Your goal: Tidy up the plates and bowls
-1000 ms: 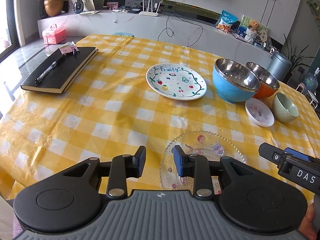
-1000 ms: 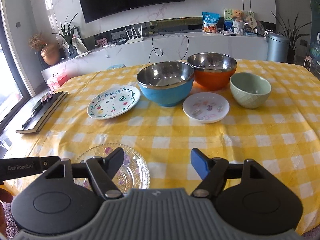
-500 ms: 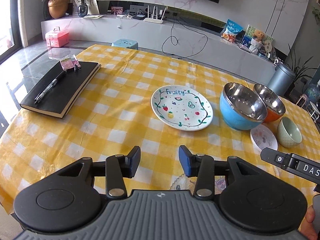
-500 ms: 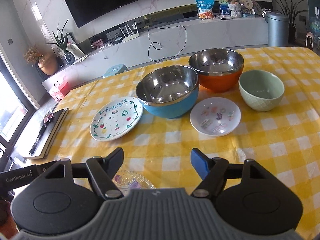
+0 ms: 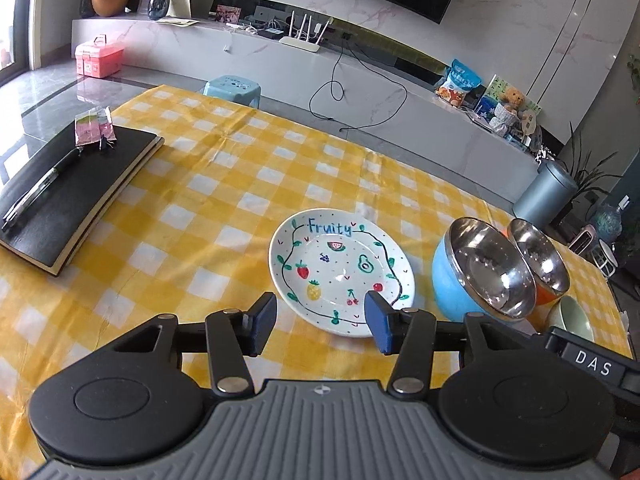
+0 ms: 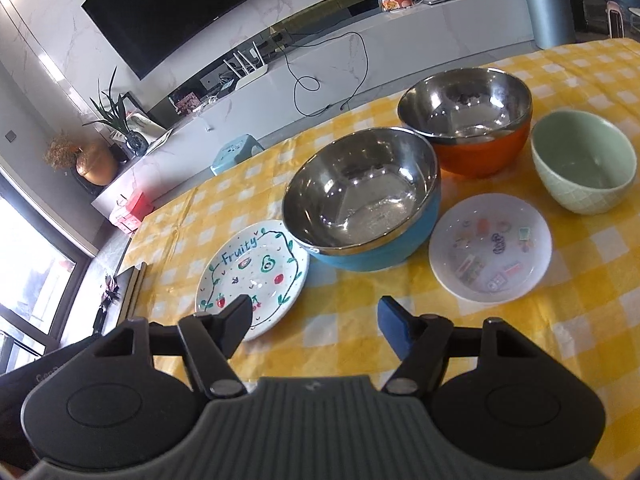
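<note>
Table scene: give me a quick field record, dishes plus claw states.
surface: table with yellow checked cloth
plates: Fruity plate; small plate
bowls: blue bowl, orange bowl, green bowl, all upright, empty
layout: Fruity plate left of blue bowl; orange bowl behind it; small plate in front of green bowl
stacked: none
extras: notebook with pen on top
left claw: open, just been opening, nothing between
right claw: open, just been closing, nothing between

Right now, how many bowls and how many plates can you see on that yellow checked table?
Bowls: 3, the blue bowl, the orange bowl, the green bowl
Plates: 2, the Fruity plate, the small sticker plate
Total: 5
</note>
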Motion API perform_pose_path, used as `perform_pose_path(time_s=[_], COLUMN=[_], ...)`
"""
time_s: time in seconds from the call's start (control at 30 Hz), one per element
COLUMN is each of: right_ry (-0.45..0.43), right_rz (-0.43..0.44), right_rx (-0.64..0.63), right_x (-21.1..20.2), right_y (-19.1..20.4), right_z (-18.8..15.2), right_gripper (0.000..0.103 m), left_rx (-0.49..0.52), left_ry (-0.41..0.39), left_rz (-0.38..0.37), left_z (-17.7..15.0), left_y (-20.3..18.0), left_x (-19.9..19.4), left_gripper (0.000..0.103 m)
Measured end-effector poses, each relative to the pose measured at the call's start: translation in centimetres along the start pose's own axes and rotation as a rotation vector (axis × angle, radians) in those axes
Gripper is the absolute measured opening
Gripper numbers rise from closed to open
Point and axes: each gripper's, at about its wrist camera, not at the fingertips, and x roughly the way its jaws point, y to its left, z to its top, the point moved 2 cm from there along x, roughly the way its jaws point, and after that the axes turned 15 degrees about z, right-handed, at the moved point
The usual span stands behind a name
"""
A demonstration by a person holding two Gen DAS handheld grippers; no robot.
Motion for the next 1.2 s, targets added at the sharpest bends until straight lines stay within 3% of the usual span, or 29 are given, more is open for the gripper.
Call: perform_pose_path(time_s=[0.17, 0.43, 0.57, 0.83, 0.93, 1.2], right_ry=[0.015, -0.005, -0.001, -0.028, -0.024, -0.03], right_rz=[0.022, 0.019, 0.022, 0.053, 0.06, 0.059], right_rx=[0.059, 0.09, 0.122, 0.105, 0.106, 0.131], right_x=[2.9, 6.8, 8.3, 9.3, 9.7, 9.6], right_y=[-0.5, -1.7, -2.5, -2.6, -2.7, -3.1], right_z=[0.1, 0.3, 0.4, 0.5, 0.5, 0.4], right_gripper=[0.055, 0.035, 0.033, 0.02, 0.011, 0.007], left_rx=[-0.016, 0.027, 0.036, 0.049, 0.04, 0.044], left_ry=[-0.006, -0.031, -0.014, -0.021, -0.019, -0.029], left_rz=[-0.009, -0.003, -0.001, -0.042, -0.06, -0.055], left_z=[0.9, 2.6, 3.2, 3.3, 3.4, 3.4], left_y=[0.4, 0.8, 1.0, 0.5, 0.5, 0.3], left_x=[2.9, 7.2, 9.2, 10.9, 11.1, 10.9], left_gripper=[0.058, 0.045, 0.04, 0.032, 0.021, 0.017])
